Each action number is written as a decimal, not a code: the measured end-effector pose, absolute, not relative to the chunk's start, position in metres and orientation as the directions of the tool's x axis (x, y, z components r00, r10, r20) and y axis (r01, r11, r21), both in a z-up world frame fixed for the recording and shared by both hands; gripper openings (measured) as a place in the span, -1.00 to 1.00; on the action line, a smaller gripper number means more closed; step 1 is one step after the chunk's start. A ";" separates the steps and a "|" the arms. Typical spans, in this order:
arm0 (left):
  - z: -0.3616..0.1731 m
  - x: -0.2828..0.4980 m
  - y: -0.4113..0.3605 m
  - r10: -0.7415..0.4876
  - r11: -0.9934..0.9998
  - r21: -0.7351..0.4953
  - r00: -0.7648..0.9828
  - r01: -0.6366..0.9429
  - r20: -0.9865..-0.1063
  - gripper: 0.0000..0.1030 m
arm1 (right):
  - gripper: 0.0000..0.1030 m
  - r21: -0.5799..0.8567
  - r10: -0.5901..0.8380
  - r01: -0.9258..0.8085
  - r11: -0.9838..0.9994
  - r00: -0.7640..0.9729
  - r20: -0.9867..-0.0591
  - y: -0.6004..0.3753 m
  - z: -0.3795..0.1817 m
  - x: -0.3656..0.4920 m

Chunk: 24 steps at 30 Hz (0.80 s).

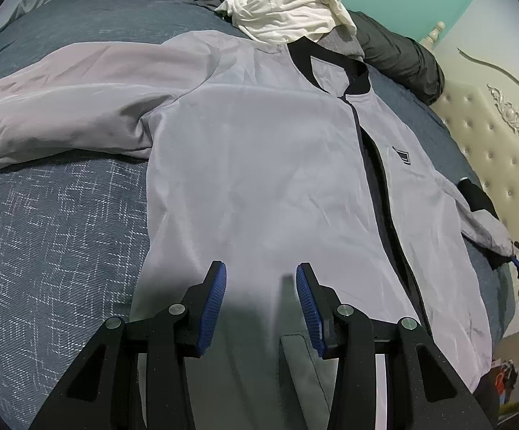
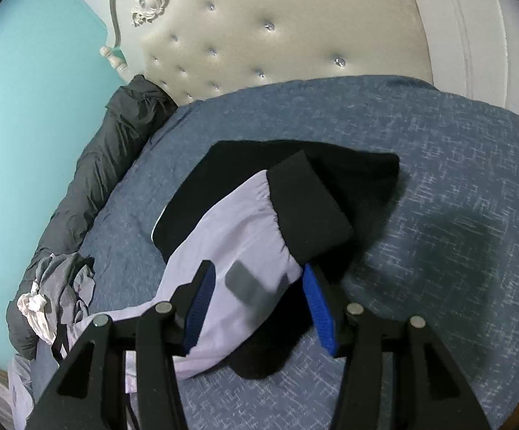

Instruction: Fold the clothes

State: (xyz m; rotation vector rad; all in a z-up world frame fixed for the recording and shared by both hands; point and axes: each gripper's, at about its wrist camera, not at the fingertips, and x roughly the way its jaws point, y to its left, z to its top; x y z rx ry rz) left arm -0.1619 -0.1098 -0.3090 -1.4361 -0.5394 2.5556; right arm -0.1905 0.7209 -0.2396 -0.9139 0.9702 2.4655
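Each hand-held gripper (left (image 1: 261, 279), right (image 2: 257, 285)) hangs spread over jacket (image 1: 259, 165) on blue bedspread (image 1: 62, 215).

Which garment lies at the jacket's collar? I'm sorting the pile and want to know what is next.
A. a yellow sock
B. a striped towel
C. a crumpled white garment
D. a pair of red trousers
C: in the left wrist view a crumpled white garment sits bunched on the bed right at the black collar of the grey jacket, which is spread out flat.
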 end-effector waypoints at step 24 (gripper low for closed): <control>-0.297 -0.154 -0.121 0.317 -0.913 -0.406 -0.555 0.040 -0.769 -0.14 | -0.89 0.383 -0.118 -0.062 -0.922 -0.896 -0.429 0.567 -0.093 -0.247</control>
